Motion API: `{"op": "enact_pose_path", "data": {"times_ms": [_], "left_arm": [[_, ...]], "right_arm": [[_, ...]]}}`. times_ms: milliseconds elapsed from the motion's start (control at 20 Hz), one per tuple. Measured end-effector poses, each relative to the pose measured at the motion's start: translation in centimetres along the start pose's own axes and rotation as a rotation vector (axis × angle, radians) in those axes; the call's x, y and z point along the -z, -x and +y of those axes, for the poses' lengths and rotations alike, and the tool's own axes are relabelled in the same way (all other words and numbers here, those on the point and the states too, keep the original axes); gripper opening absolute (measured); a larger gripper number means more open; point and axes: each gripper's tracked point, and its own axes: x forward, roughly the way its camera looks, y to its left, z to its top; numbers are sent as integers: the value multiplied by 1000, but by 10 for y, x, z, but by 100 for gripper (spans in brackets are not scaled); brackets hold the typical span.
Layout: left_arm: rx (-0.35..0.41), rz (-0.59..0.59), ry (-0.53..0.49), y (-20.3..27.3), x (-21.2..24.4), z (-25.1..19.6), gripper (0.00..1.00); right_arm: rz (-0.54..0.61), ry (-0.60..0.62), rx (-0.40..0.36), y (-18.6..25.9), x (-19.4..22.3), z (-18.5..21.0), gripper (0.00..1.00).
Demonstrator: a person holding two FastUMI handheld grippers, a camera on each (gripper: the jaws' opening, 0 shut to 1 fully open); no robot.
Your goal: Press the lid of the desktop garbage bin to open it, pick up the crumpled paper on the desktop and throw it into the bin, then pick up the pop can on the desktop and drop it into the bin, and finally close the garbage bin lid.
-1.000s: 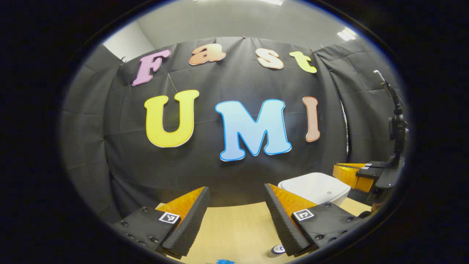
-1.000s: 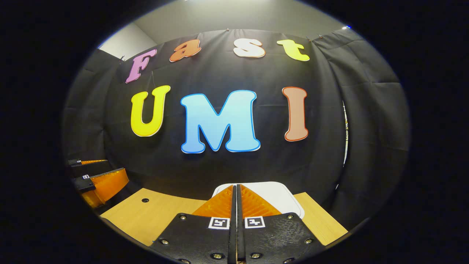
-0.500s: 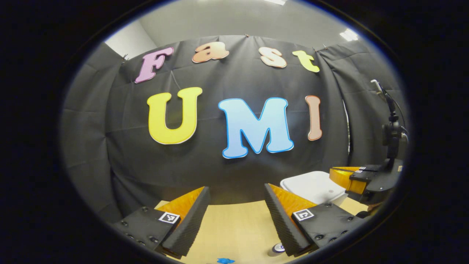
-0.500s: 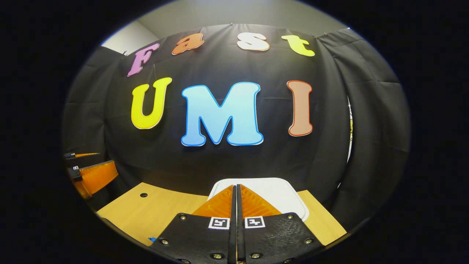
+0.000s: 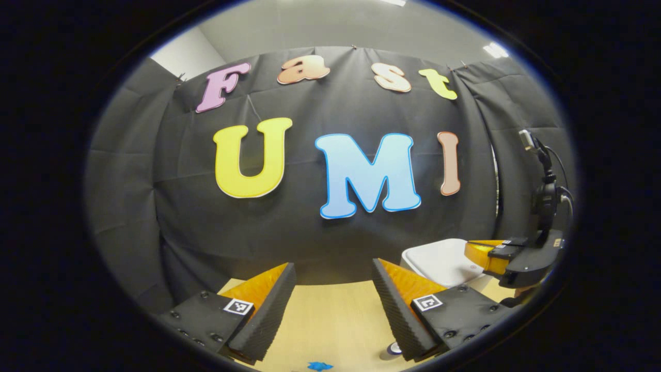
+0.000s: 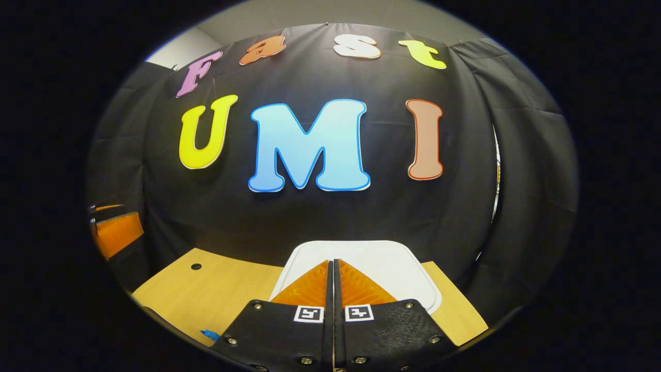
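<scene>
The white garbage bin (image 6: 377, 263) stands at the back of the wooden desk, lid down. In the right gripper view my right gripper (image 6: 331, 263) is shut, empty, its tips over the near part of the lid (image 6: 392, 258). From the left gripper view, the bin (image 5: 439, 261) sits at the right, with the right gripper (image 5: 472, 247) shut above its right side. My left gripper (image 5: 333, 271) is open over bare desk with nothing between its fingers. A round can top (image 5: 395, 349) peeks out by the left gripper's right finger.
The wooden desk (image 6: 222, 289) has a small dark hole (image 6: 195, 267) at the back left. A small blue scrap (image 5: 318, 366) lies near the front edge. The left gripper (image 6: 111, 232) appears at the far left of the right gripper view. The booth's cloth wall stands close behind the bin.
My right gripper has moved forward and down over the bin lid, which looms larger. The left gripper has stayed almost still, open.
</scene>
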Motion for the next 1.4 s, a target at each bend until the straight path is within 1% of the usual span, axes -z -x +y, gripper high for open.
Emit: {"op": "enact_pose_path", "data": {"times_ms": [100,450,750,950,1000,1050,1100,1200,1250,1350,1400], "left_arm": [[-2,3,2,-2,2,-1,99],[-9,4,0,-7,4,0,99],[-5,10,6,-10,7,-5,99],[2,16,12,-11,8,-10,100],[3,17,12,-10,9,-11,99],[3,18,13,-10,9,-10,96],[3,21,14,-10,9,-10,99],[4,25,16,-9,11,-12,99],[5,28,18,-9,12,-12,96],[8,32,24,-8,13,-13,96],[10,33,25,-7,14,-14,93]], "right_arm": [[5,1,3,-5,4,-3,1],[76,-37,15,-16,32,-10,1],[60,-47,6,-19,32,-11,1],[54,-81,-9,-21,32,-12,1],[57,-85,-12,-22,34,-12,1],[56,-85,-15,-22,33,-11,1],[58,-83,-19,-22,34,-11,1],[60,-69,-23,-22,36,-11,1],[61,-63,-22,-22,37,-12,1],[56,-57,-26,-23,38,-12,1],[56,-66,-32,-23,40,-13,1]]}}
